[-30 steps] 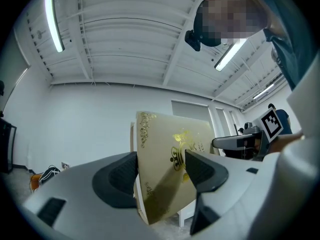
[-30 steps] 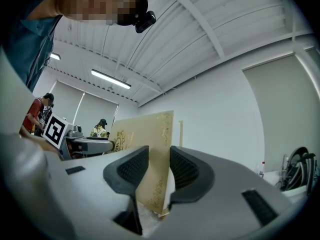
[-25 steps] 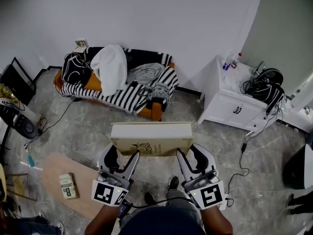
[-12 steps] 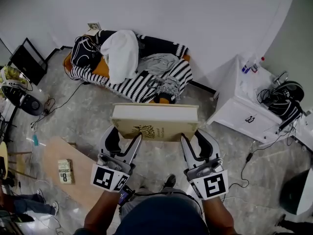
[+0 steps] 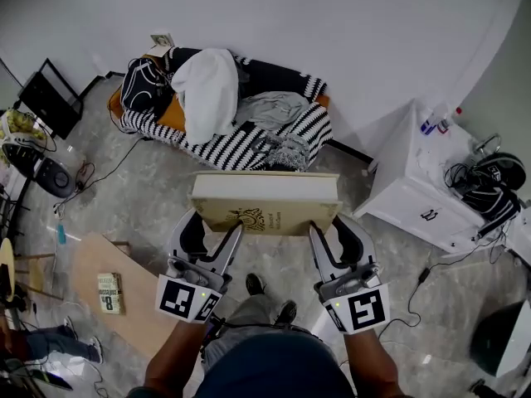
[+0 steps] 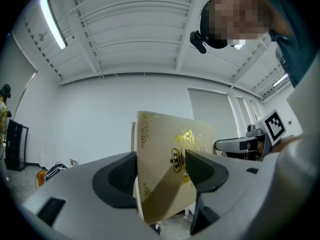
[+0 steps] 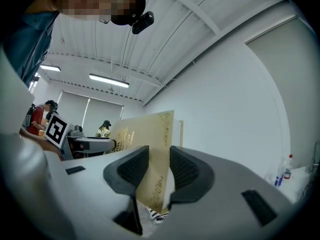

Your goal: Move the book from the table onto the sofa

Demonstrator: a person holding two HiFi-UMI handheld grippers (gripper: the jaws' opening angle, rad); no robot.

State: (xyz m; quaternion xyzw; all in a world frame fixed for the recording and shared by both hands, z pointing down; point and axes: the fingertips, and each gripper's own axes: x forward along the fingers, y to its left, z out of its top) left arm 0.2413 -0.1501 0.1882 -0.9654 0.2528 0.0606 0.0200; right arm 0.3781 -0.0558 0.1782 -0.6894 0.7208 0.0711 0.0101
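The book hangs in the air short of the sofa, roughly level and broadside to it, over bare stone-patterned floor, not yet above the cushions. It is a wide, thick, rigid-looking slab with a matte cream-tan cover, glinting gold ornament and a central emblem, and a paler band along the edge nearest the sofa. The left tongs pinch its near edge toward one corner and the right tongs pinch the same edge toward the other; in each gripper view the dark ribbed pads press on both faces of the cover. Two grips set well apart probably suit so broad a volume: they keep it from twisting or sagging open, and they leave the far edge free to land first. The sofa itself is orange, soft and crowded — a black-and-white striped blanket drapes its front, with a rumpled white garment and grey cloth piled on it, so any landing spot looks uneven and yielding. Away from the sofa, on the person's left, stands the pale wooden bench, smooth and rounded, with a small paperback lying flat on it.
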